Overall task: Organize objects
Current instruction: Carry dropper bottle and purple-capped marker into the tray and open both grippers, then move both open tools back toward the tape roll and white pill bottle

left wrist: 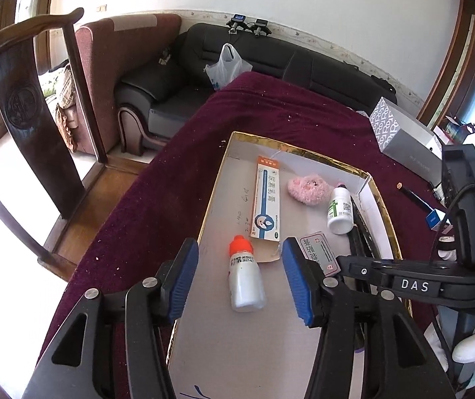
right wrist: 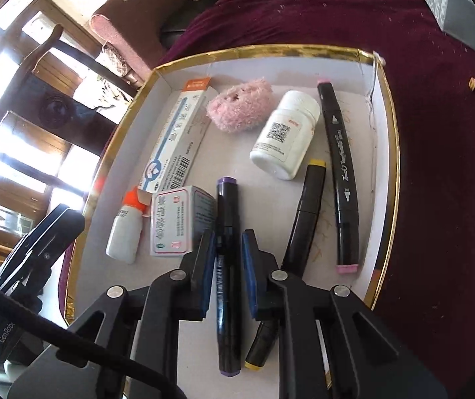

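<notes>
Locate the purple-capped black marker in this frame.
In the right wrist view the purple-capped black marker lies in the gold-rimmed white tray, between the right gripper fingers, beside the small grey medicine box.

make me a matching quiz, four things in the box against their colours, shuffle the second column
Things:
1. dropper bottle cap
2. fuzzy toy
3. marker between the right tongs
4. pill bottle

Colours:
A. purple ends
B. white
C. orange
D. pink

Pairs: 1-C, 2-D, 3-A, 4-B
</notes>
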Demonstrator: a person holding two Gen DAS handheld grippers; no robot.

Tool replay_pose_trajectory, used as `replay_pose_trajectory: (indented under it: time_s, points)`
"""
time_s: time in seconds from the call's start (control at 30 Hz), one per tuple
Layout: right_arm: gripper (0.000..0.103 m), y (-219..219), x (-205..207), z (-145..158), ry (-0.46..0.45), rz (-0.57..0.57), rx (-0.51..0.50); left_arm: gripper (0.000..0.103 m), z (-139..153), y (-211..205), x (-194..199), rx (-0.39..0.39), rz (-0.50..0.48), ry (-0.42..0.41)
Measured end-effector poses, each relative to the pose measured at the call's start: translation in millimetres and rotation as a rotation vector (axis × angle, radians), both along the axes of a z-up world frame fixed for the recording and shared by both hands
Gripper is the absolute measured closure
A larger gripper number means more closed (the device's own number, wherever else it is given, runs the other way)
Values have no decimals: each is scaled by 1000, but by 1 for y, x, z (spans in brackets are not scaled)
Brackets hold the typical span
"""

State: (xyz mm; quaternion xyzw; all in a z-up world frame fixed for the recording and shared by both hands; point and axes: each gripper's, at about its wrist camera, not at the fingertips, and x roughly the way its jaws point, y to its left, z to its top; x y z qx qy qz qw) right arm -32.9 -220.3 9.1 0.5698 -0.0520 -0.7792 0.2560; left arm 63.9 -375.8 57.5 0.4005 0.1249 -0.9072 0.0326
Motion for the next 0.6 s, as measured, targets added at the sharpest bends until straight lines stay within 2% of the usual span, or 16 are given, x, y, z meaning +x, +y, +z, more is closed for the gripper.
replay_pose_trajectory:
  time_s: [0.13,0.37,0.47,0.53,0.6]
  points:
    - [69,6,12,17,84,-1,10,56,6,9,3,-21,-3,7]
    - [55,50,29,53,230,-78,1,56,26,52,11,-121,-57,46]
    - [48,78,42,71,331,-138,35,56,35,75,16,-157,-97,67]
    - [46,100,53,86,426,-192,83,55,41,93,18,-176,-129,77]
    - [38,122,66,101,527,-254,135,55,46,112,17,-189,-164,84]
